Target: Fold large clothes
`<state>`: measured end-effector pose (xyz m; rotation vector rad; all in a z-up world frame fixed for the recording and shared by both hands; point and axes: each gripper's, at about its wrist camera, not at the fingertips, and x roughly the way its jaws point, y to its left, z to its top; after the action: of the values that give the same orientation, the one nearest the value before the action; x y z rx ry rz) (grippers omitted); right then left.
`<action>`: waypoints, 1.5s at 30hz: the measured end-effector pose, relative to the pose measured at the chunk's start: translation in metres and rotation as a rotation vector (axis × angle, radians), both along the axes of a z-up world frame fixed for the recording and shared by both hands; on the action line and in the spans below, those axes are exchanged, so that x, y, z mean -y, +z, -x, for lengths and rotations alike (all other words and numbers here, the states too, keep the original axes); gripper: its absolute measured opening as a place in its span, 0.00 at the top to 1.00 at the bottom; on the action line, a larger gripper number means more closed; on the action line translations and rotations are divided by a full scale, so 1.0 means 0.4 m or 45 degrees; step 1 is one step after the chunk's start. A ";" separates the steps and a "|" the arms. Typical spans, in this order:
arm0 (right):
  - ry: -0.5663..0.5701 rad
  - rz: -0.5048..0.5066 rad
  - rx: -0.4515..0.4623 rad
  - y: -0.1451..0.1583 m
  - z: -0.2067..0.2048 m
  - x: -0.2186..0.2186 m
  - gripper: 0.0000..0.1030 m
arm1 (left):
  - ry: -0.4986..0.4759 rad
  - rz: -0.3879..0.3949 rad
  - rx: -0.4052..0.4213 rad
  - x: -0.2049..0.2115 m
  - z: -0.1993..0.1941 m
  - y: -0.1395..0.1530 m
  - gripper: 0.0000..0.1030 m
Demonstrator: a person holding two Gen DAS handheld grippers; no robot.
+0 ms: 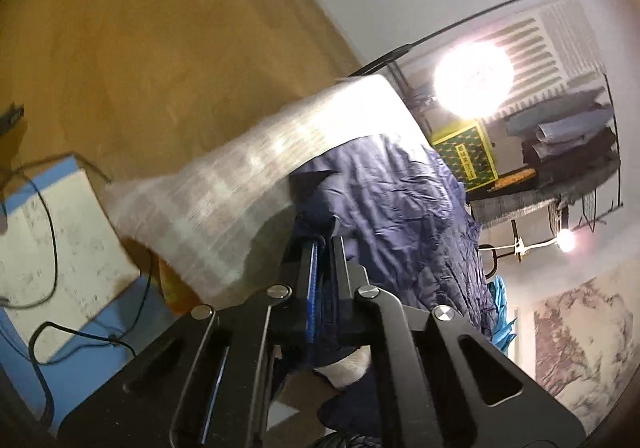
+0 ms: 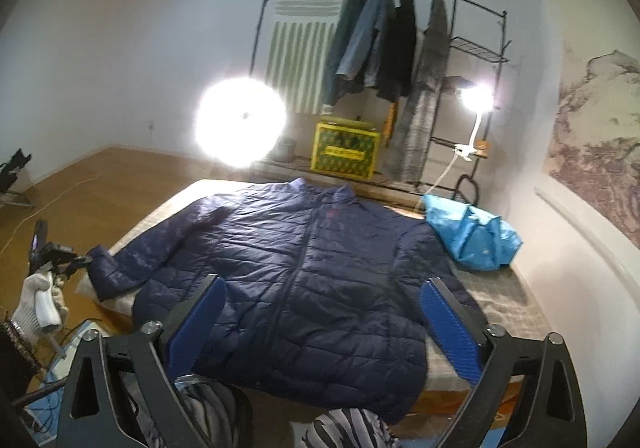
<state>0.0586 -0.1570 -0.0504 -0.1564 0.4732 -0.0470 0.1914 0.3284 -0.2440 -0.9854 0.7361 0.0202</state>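
A navy quilted jacket [image 2: 320,240] lies spread out, front up, on a low bed with a pale cover [image 2: 504,300]. Its left sleeve [image 2: 152,244] stretches toward the bed's left edge. There my left gripper [image 2: 76,261], held by a white-gloved hand [image 2: 40,300], grips the cuff. In the left wrist view the left gripper [image 1: 323,244] is shut on the navy fabric [image 1: 392,200], which bunches up just ahead of it. My right gripper [image 2: 325,281] hangs open over the jacket's lower hem, its blue pads [image 2: 448,324] spread wide with nothing pressed between them.
A crumpled blue bag [image 2: 472,236] lies on the bed's far right corner. Behind the bed stand a clothes rack [image 2: 384,40] with hanging coats, a yellow crate [image 2: 346,154] and a bright lamp [image 2: 240,122]. Wooden floor [image 2: 60,192] lies left, with a blue-white box [image 1: 60,240] and cables.
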 end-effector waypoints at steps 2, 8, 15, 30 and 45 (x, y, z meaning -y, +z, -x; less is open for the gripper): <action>0.044 -0.030 -0.015 -0.013 -0.014 0.002 0.10 | -0.017 -0.042 0.033 0.011 0.003 0.041 0.99; 0.154 -0.191 -0.154 -0.062 -0.117 0.039 0.35 | 0.017 -0.061 0.082 0.021 0.040 0.081 0.99; 0.218 -0.300 -0.215 -0.102 -0.201 0.073 0.35 | 0.095 0.131 -0.012 -0.004 0.038 -0.033 0.86; 0.293 -0.419 -0.366 -0.236 -0.403 0.119 0.38 | 0.181 -0.001 -0.160 0.062 -0.079 -0.030 1.00; 0.285 -0.594 -0.532 -0.360 -0.591 0.164 0.57 | -0.813 -0.545 0.309 0.698 -0.022 0.331 1.00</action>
<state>0.2950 -0.2226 -0.1944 0.2453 0.8660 0.3201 0.2002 0.0493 -0.1115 -0.3091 0.7532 -0.4722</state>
